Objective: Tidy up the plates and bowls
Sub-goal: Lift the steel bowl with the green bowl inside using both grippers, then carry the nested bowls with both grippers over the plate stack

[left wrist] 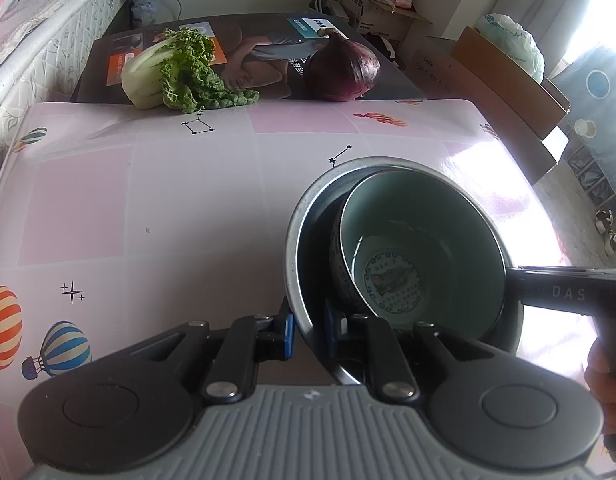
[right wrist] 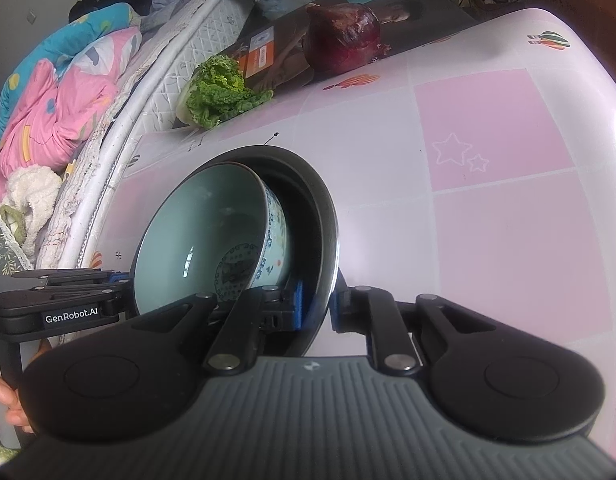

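Observation:
A metal bowl (left wrist: 304,216) with a dark inside holds a pale green ceramic bowl (left wrist: 423,232) with a blue pattern, which leans tilted inside it. My left gripper (left wrist: 309,330) is shut on the metal bowl's near rim. My right gripper (right wrist: 317,306) is shut on the opposite rim of the metal bowl (right wrist: 327,216); the ceramic bowl (right wrist: 204,224) shows in this view too. Each gripper appears in the other's view, the right one (left wrist: 563,292) and the left one (right wrist: 68,300). Both bowls are over the pink table (left wrist: 168,208).
A napa cabbage (left wrist: 176,70) and a red onion (left wrist: 343,68) lie on a printed box at the table's far edge. A bed with bedding (right wrist: 60,92) runs along the table's left side. Cardboard boxes (left wrist: 507,76) stand to the right.

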Demonstrator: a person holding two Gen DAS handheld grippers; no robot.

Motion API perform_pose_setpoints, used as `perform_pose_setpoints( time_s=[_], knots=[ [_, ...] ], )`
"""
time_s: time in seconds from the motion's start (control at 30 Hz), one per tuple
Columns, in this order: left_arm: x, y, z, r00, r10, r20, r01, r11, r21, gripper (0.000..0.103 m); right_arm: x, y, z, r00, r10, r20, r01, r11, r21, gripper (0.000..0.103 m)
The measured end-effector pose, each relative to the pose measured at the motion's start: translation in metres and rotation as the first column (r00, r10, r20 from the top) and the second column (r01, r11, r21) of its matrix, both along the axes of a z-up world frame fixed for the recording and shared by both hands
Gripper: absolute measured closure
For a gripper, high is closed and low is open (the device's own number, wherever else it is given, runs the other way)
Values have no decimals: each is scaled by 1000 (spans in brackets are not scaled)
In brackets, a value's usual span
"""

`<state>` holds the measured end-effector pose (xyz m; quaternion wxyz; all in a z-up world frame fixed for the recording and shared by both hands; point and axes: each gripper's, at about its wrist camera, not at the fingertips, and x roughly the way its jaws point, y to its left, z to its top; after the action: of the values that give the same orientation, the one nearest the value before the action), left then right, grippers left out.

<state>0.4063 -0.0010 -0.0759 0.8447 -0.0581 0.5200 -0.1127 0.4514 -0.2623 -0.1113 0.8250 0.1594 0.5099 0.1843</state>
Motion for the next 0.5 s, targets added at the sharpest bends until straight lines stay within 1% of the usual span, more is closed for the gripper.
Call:
perform_pose_setpoints(
  time_s=[0.23, 0.5],
  knots=[
    [-2, -1, 4, 1000, 6, 10, -6, 1000, 14, 88, -1, 0, 3, 1000, 0, 6, 0, 1000, 8, 90],
    [-5, 0, 7, 1000, 10, 18, -11, 1000, 8, 88, -3, -2, 7, 1000, 1, 12, -1, 1000, 19, 90]
  ],
)
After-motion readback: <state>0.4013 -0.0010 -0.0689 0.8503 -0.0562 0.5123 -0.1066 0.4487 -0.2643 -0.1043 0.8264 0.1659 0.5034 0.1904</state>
